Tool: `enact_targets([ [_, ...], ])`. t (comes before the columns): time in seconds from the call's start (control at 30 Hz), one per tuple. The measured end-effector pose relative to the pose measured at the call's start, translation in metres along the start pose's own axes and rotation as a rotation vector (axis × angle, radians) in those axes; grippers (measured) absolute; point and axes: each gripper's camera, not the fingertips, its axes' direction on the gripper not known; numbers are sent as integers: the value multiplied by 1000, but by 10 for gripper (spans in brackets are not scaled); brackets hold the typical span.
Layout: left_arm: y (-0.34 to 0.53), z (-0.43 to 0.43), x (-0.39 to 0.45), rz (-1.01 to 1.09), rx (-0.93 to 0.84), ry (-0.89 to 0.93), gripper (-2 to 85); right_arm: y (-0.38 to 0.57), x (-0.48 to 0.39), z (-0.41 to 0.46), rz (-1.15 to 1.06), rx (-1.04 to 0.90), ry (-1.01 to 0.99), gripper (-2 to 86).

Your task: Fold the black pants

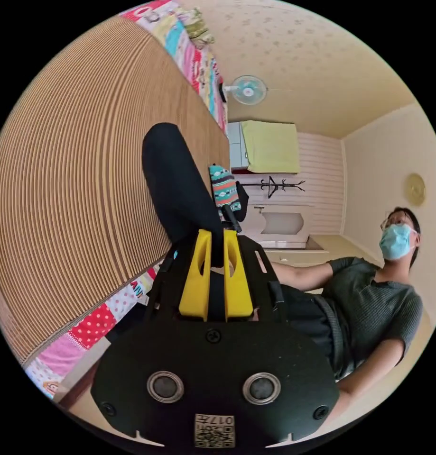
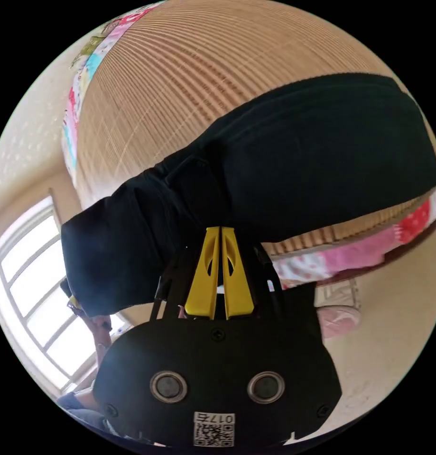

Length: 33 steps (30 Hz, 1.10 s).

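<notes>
So both yellow-jawed grippers, left and right, have their jaws clamped on the black fabric pants draped near the woven bamboo mat's edge.

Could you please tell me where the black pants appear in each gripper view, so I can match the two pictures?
Left gripper view: the pants run as a narrow dark strip from the middle down into the left gripper.
Right gripper view: the pants spread across the middle and right, bunched above the right gripper.
Shared landmark: the woven mat under them, edged by a patchwork quilt.
</notes>
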Motion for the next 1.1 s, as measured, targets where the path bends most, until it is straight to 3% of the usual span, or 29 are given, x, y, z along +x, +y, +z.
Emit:
enact_targets([
  [0.2, -43, 20, 113, 328, -78, -216, 48, -22, -48, 18, -326, -181, -385, 5],
  [0.3, -72, 86, 130, 395, -179, -234, 56, -32, -20, -7, -299, -161, -429, 5],
  [0.43, -102, 165, 108, 299, -232, -72, 73, -43, 57, -55, -182, -114, -409, 4],
  [0.53, -111, 176, 88, 268, -132, 53, 45, -42, 117, -92, -96, -73, -387, 4],
  [0.63, -107, 158, 51, 99, -42, -181, 80, -35, 168, -120, -36, -39, -390, 5],
  [0.7, -91, 136, 15, -86, 37, -467, 148, -31, 192, -130, -4, -26, -405, 6],
  [0.77, -79, 127, -15, -205, 48, -573, 164, -26, 211, -135, 29, -11, -437, 8],
  [0.93, -54, 147, -91, -455, -35, -341, 182, -24, 233, -131, 45, 60, -715, 20],
  [1.03, -45, 168, -111, -575, -56, -316, 153, -28, 240, -121, 71, 97, -894, 53],
  [1.1, -44, 177, -124, -702, -106, -163, 95, -32, 245, -113, 102, 101, -972, 112],
])
